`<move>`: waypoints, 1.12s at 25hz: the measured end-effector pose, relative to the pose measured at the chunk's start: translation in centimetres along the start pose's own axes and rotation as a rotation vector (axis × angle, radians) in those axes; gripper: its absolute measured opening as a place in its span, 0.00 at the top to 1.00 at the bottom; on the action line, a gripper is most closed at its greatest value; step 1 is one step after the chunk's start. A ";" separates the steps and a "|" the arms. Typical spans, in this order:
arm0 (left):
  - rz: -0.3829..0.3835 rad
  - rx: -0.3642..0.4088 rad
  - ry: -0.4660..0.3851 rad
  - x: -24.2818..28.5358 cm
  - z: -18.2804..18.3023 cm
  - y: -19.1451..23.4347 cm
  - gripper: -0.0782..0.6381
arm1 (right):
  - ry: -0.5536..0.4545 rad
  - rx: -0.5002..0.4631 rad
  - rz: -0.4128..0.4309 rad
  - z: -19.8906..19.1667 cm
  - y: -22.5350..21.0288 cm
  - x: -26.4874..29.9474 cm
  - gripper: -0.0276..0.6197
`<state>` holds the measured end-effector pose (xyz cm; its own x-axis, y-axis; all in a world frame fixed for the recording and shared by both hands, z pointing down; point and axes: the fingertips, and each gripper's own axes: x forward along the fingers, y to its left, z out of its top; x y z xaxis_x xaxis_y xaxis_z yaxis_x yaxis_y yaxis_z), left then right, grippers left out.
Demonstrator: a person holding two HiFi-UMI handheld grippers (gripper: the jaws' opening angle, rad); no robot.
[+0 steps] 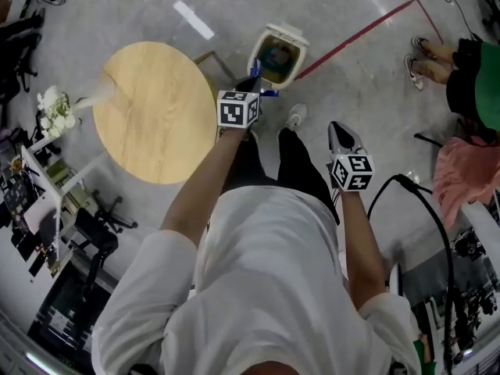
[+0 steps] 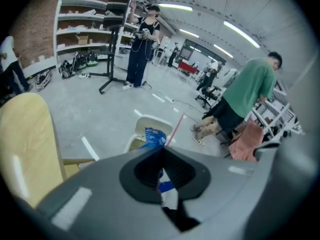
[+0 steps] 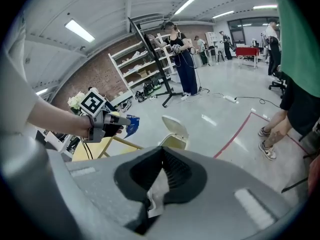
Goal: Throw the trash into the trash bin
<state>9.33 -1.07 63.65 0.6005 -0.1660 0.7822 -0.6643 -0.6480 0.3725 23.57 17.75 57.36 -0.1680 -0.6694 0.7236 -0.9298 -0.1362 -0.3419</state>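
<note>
In the head view, the left tongs (image 1: 254,83) are pinching a blue wrapper (image 1: 256,69) at the near rim of the open trash bin (image 1: 255,53). The bin is standing on the floor at 2 o'clock from the round bench (image 1: 156,112). The right tongs (image 1: 341,135) are hovering at the bin's 5 o'clock.

In the left gripper view, the jaws are pressing shut on the wrapper, with the bin showing beyond at 12 o'clock.

In the right gripper view, the jaws are clamping shut on a white scrap (image 3: 151,194), and the bin is sitting ahead at 12 o'clock.
</note>
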 end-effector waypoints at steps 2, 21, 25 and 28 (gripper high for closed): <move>-0.003 -0.002 -0.002 1.0 -0.1 0.1 0.88 | 0.006 0.004 0.000 -0.2 -0.7 0.6 0.96; -0.005 -0.046 -0.004 15.1 -2.8 3.3 0.88 | 0.075 0.048 0.039 -5.6 -6.1 9.7 0.96; -0.004 -0.046 0.012 18.3 -4.3 4.4 0.88 | 0.082 0.056 0.060 -7.0 -6.6 11.8 0.96; 0.005 -0.043 0.023 20.7 -5.6 5.4 0.88 | 0.084 0.062 0.072 -8.2 -7.1 13.3 0.96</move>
<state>15.67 -3.86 84.70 0.5870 -0.1519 0.7952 -0.6863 -0.6145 0.3892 25.28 15.81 74.39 -0.2632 -0.6156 0.7428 -0.8927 -0.1365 -0.4294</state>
